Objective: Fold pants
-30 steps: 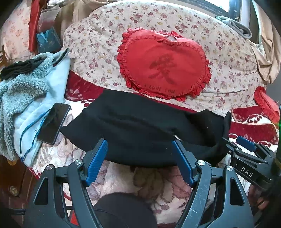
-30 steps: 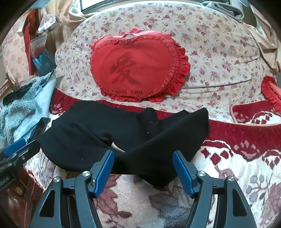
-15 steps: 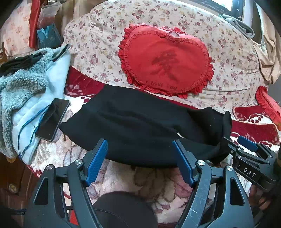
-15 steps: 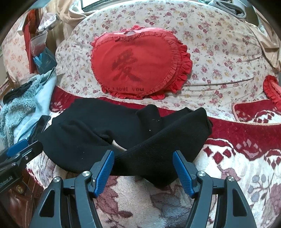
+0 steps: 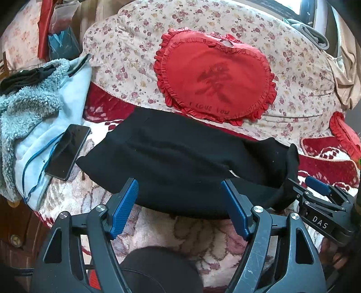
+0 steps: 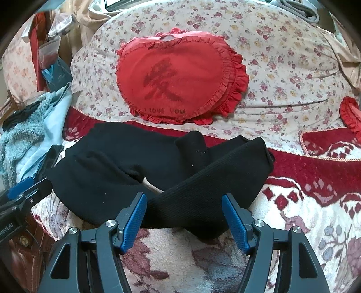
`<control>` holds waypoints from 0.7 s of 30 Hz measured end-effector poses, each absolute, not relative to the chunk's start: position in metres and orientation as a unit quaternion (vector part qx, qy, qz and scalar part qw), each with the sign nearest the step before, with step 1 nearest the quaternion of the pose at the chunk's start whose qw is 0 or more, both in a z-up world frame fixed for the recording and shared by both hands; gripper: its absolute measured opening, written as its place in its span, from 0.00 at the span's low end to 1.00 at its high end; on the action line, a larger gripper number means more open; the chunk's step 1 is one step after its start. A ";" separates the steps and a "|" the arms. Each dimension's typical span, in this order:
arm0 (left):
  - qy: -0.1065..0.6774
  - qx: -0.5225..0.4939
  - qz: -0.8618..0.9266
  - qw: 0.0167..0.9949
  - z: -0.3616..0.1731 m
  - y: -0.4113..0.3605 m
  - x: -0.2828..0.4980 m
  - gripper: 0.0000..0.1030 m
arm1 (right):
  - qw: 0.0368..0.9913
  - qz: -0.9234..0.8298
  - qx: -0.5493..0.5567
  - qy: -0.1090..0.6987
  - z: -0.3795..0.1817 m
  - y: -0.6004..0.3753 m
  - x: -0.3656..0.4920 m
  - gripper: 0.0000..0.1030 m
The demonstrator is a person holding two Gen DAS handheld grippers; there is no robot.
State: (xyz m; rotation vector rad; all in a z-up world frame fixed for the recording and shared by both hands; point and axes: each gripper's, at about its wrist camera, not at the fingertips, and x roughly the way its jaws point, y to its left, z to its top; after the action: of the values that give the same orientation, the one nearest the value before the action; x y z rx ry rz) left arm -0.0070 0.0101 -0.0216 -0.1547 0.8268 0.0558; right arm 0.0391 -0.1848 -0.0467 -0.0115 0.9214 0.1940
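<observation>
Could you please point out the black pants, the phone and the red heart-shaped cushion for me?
black pants [image 5: 180, 157]: left wrist view, middle of the folded cloth.
phone [image 5: 67, 151]: left wrist view, centre of its dark screen.
red heart-shaped cushion [image 6: 176, 81]: right wrist view, on the printed character.

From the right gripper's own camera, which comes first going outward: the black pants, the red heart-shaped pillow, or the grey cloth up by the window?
1. Black pants: just ahead of the open right gripper.
2. Red heart-shaped pillow: behind the pants, on the floral bedding.
3. Grey cloth: farthest, top right.
</observation>
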 end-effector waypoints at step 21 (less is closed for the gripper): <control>0.412 -0.081 0.032 0.907 -0.030 0.011 -0.004 0.74 | 0.883 0.096 -0.010 0.460 -0.054 -0.181 0.043 0.66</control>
State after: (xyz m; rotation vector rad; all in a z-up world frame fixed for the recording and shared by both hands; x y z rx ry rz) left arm -0.0037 0.0110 -0.0303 -0.1669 0.8497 0.0653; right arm 0.0427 -0.1806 -0.0539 -0.0217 0.9579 0.1994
